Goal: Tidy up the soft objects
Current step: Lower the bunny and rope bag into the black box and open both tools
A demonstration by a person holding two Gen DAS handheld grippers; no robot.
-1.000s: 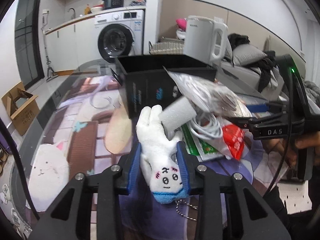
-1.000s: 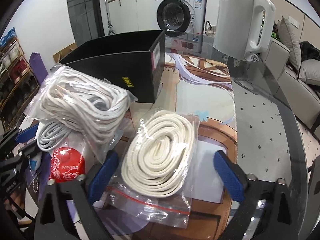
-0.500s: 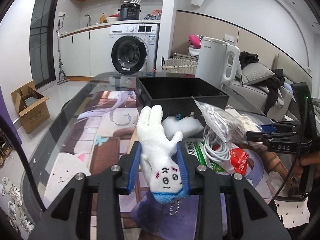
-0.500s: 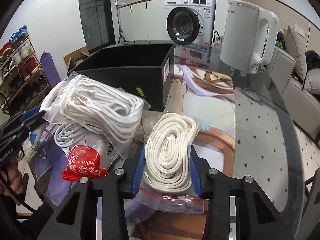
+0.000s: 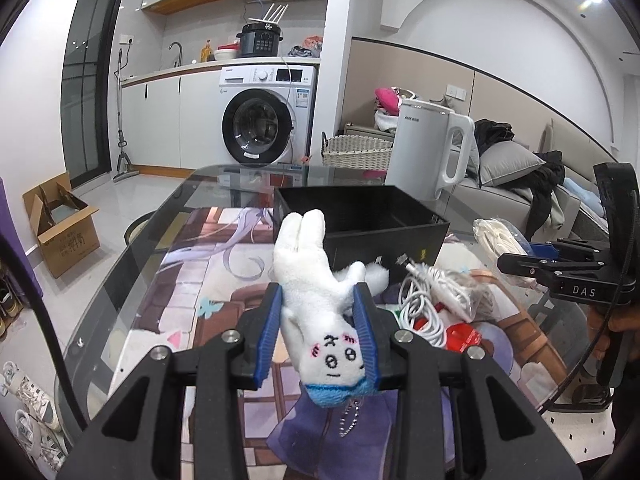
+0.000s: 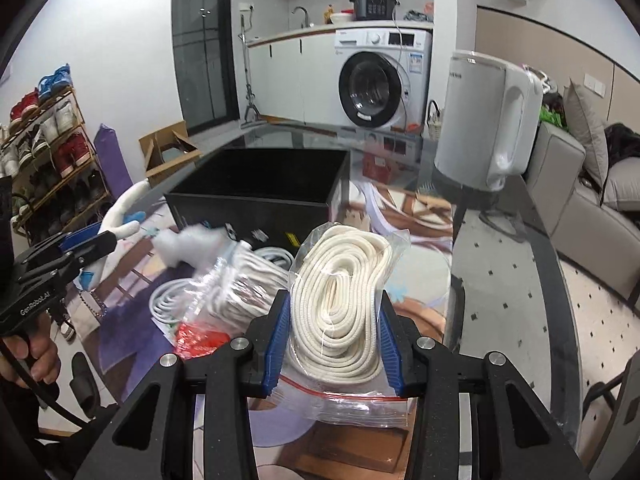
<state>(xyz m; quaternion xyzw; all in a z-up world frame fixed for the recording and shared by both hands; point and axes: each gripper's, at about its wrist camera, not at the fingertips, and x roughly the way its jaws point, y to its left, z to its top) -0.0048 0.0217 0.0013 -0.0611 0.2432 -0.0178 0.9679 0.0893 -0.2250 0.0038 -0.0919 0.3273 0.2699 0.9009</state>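
My left gripper (image 5: 318, 320) is shut on a white plush rabbit (image 5: 312, 284) with a blue hem and a key chain, held above the table. My right gripper (image 6: 334, 320) is shut on a clear zip bag of cream rope (image 6: 340, 292), lifted off the table. An open black box (image 5: 360, 220) stands behind both; it also shows in the right wrist view (image 6: 264, 188). A second bag of white rope (image 6: 236, 280), a white cable coil (image 5: 424, 300) and a red packet (image 5: 462, 334) lie in front of the box. The right gripper shows in the left wrist view (image 5: 516, 258), the left gripper in the right wrist view (image 6: 100, 240).
A white electric kettle (image 6: 488, 120) stands on the glass table (image 5: 132, 256) right of the box. A printed mat (image 5: 200, 280) covers the table's middle. A white foam piece (image 6: 188, 246) lies by the box. A cardboard box (image 5: 60, 224) sits on the floor to the left.
My right gripper shut on the bag of cream rope and lifted it. My left gripper rose with the plush rabbit and drew back from the black box.
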